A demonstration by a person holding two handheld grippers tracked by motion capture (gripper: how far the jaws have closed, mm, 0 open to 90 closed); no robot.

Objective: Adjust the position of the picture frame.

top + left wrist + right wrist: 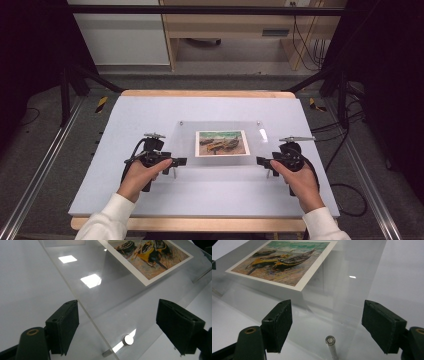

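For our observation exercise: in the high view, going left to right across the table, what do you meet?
Left gripper → boat picture under the clear panel → right gripper.

clear acrylic panel [220, 145] raised on short metal standoff pins [330, 340], boat picture [222, 143] lying flat on it, panel spanning between left gripper [181, 161] and right gripper [260, 161], near corners inside both sets of wide-apart jaws

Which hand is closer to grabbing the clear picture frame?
Probably left. The left gripper already has the clear frame's edge between its open jaws; the right gripper only faces its corner post.
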